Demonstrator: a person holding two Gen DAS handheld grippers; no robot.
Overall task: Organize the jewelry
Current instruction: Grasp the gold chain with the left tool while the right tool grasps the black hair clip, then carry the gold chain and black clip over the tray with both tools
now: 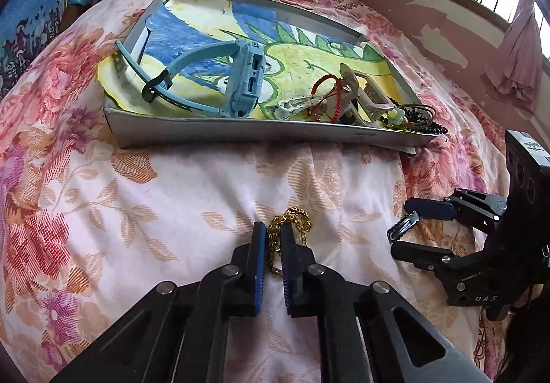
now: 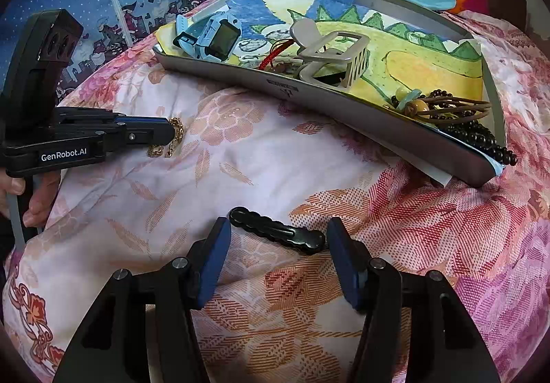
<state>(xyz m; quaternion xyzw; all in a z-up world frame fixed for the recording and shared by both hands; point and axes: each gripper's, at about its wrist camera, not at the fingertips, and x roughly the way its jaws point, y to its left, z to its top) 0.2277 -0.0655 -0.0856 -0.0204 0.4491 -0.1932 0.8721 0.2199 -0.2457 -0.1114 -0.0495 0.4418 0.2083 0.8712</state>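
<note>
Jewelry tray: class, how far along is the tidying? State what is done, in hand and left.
Done: the blue watch, beige hair claw and bead bracelets lie in the tray. In hand: the left claw pinches the gold chain. Left: the black hair clip lies on the bedspread between the right claw's pads.

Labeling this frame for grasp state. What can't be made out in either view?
- Gold chain: left wrist view, the left claw covers part of it; the grip looks closed.
- Black hair clip: right wrist view, whether the right claw pads touch its ends is unclear.
- Red cord in the tray: tangled, partly behind the grey claw clip.
</note>
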